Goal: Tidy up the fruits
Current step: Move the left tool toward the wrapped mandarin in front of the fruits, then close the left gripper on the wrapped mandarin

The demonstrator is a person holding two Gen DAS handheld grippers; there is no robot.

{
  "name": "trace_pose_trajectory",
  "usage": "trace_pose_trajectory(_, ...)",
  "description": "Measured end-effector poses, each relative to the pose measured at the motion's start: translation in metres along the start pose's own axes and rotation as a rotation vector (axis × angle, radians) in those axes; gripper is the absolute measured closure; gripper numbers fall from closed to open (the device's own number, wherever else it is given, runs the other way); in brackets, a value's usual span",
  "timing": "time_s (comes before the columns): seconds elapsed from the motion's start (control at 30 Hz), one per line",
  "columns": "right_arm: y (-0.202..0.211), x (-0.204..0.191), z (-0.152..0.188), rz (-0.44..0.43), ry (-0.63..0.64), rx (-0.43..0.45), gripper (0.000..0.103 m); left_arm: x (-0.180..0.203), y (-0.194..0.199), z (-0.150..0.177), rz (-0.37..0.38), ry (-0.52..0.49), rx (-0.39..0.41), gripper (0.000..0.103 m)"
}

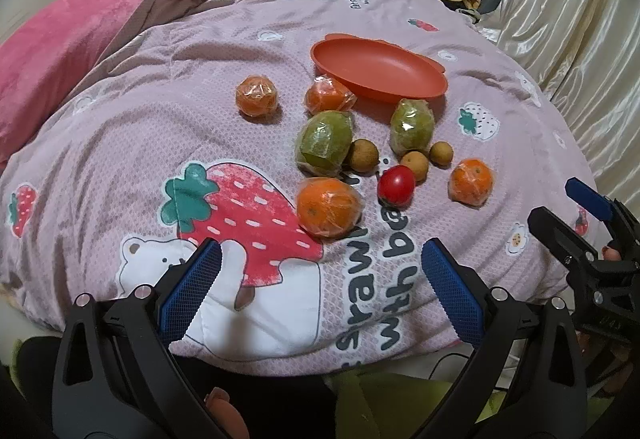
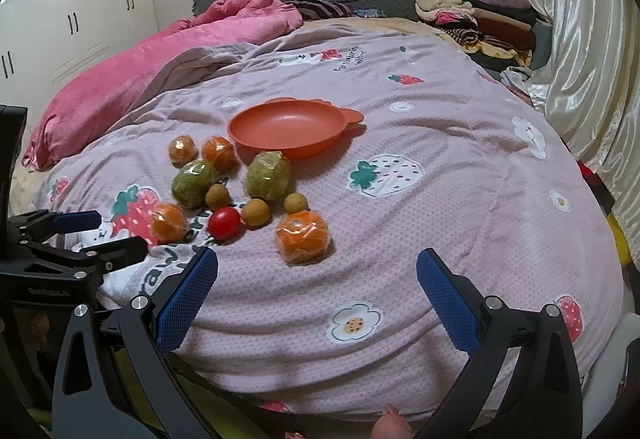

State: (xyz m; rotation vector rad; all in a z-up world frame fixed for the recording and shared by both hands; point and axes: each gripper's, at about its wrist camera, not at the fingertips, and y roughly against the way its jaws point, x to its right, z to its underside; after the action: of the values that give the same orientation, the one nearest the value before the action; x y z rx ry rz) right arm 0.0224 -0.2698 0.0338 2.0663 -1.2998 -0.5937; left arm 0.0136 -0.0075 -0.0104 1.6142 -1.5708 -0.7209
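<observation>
Just ahead of gaping right claw [image 2: 317, 297]: wrapped orange [image 2: 303, 237], apart.

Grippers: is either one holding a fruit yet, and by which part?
Nothing is held. The left gripper and right gripper are both open, short of the fruit.

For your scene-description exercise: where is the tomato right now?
The tomato lies on the quilt amid the fruit, touching a longan, with wrapped oranges on either side; right-wrist view shows it left of centre.
</observation>
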Motion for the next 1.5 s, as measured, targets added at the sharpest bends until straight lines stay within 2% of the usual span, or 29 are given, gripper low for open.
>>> trace_pose_trajectory(0.3, -0.018, 0.006, -0.001, 0.005, 0.03, -0.036, 0.004, -0.004, -0.018, -0.004, 0.004, -0.017, -0.028, 0.009)
trace_pose_trajectory(0.5, -0.034, 0.008, -0.007, 0.001, 0.047, -0.059, 0.004, -0.004, -0.025, -0.01, 0.028, -0.027, -0.015, 0.01)
trace_pose_trajectory(0.77, -0.061, 0.006, -0.013, -0.053, 0.118, -0.12, 0.004, 0.0, -0.042, -0.018, 0.051, -0.051, -0.035, 0.038)
trace_pose_trajectory(0.87, -0.067, 0.005, -0.013, -0.066, 0.131, -0.129, 0.005, 0.001, -0.048, -0.018, 0.056, -0.062, -0.049, 0.046)
trace_pose_trajectory(0.93, -0.071, 0.005, -0.013, -0.082, 0.137, -0.136, 0.006, 0.001, -0.052, -0.018, 0.059, -0.064, -0.058, 0.047)
trace_pose_trajectory(0.97, -0.072, 0.005, -0.013, -0.087, 0.14, -0.138, 0.009, 0.001, -0.053, -0.018, 0.057, -0.065, -0.059, 0.05)
trace_pose_trajectory(1.0, -0.074, 0.004, -0.012, -0.094, 0.145, -0.144, 0.019, 0.001, -0.053, -0.018, 0.057, -0.066, -0.059, 0.051)
trace_pose_trajectory(1.03, -0.076, 0.004, -0.012, -0.102, 0.149, -0.151, 0.024, 0.001, -0.054, -0.018, 0.058, -0.069, -0.058, 0.054)
trace_pose_trajectory(1.13, -0.078, 0.003, -0.011, -0.114, 0.156, -0.157, 0.03, 0.002, -0.056, -0.018, 0.064, -0.075, -0.061, 0.064)
trace_pose_trajectory(1.2, -0.079, 0.002, -0.012, -0.136, 0.165, -0.154, 0.045, 0.002, -0.056, -0.019, 0.066, -0.083, -0.06, 0.064)
trace_pose_trajectory(1.3, -0.082, 0.002, -0.012, -0.175, 0.173, -0.16, 0.059, 0.001, -0.056, -0.019, 0.08, -0.076, -0.059, 0.065)
trace_pose_trajectory(1.5, -0.082, 0.005, -0.014, -0.208, 0.167, -0.154, 0.061, 0.001, -0.048, -0.019, 0.103, -0.08, -0.052, 0.066)
